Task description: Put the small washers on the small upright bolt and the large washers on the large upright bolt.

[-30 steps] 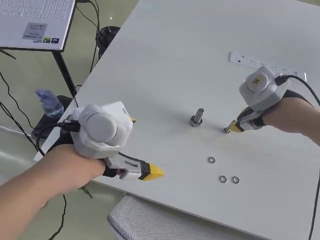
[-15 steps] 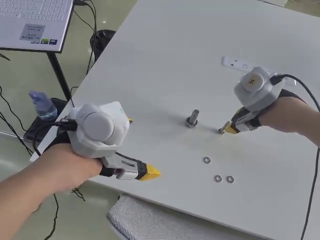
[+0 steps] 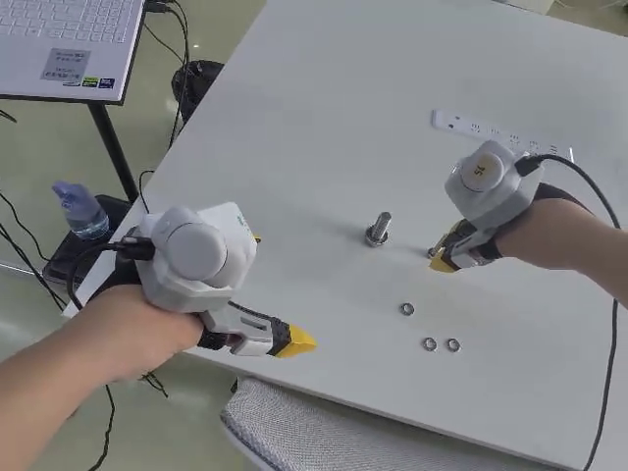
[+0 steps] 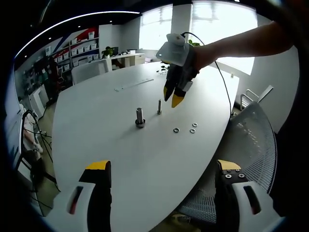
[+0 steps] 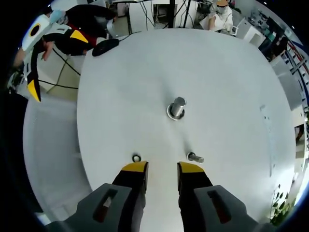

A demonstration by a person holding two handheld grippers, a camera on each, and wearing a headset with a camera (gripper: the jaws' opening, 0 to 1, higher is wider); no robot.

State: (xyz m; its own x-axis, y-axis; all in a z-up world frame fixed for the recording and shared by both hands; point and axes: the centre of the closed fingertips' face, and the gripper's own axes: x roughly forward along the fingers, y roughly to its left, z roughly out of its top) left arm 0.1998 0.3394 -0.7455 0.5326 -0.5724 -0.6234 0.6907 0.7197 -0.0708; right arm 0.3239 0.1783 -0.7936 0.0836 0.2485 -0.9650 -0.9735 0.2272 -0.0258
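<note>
The large upright bolt (image 3: pixel 378 231) stands mid-table, and the small upright bolt (image 3: pixel 433 251) is just right of it. My right gripper (image 3: pixel 444 259) hovers right beside the small bolt. In the right gripper view its jaws (image 5: pixel 162 168) stand slightly apart with nothing between them, the small bolt (image 5: pixel 194 157) just ahead and one washer (image 5: pixel 136 158) at the left fingertip. Three washers (image 3: pixel 407 309), (image 3: pixel 429 343), (image 3: pixel 452 344) lie loose on the table nearer me. My left gripper (image 3: pixel 294 340) is open wide at the table's near edge, holding nothing (image 4: pixel 161 166).
A white power strip (image 3: pixel 500 132) lies beyond the right gripper. A laptop (image 3: pixel 59 39) on a stand and a spray bottle (image 3: pixel 78 208) are off the table's left side. A mesh chair (image 3: pixel 294 437) sits below the near edge.
The head camera has shifted a little. The right gripper has stayed by the small bolt, drifting slightly toward me. The left gripper has hardly moved.
</note>
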